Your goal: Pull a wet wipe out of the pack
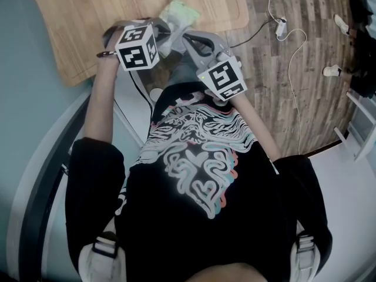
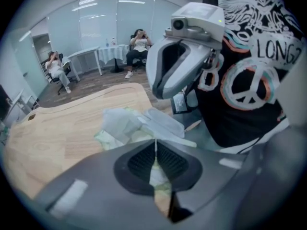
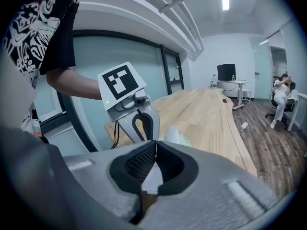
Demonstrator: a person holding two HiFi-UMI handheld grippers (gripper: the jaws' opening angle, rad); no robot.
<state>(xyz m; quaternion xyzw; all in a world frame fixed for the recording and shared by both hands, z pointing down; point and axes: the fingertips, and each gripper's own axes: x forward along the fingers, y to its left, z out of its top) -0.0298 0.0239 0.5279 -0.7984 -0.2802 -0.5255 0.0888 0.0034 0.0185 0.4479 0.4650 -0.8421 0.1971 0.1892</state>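
The wet wipe pack (image 1: pixel 181 10), pale green and white with crumpled film, lies near the edge of the wooden table (image 1: pixel 76 16). Both grippers meet at its near end. My left gripper (image 1: pixel 168 39) points steeply down, jaws shut; a strip of green-white pack film (image 2: pixel 157 174) shows pinched between its pads, and the pack (image 2: pixel 122 126) lies just beyond. My right gripper (image 1: pixel 189 41) is also shut, with a plain white sheet (image 3: pixel 152 178) caught between its pads; I cannot tell whether it is a wipe or the flap. The pack (image 3: pixel 175 137) peeks over its jaws. The tips themselves are hidden in the head view.
The table's curved edge runs close to the person's body. Cables and a power strip (image 1: pixel 281 25) lie on the wood floor to the right. In the left gripper view, people (image 2: pixel 139 44) sit on chairs by a white table (image 2: pixel 103 51) far behind.
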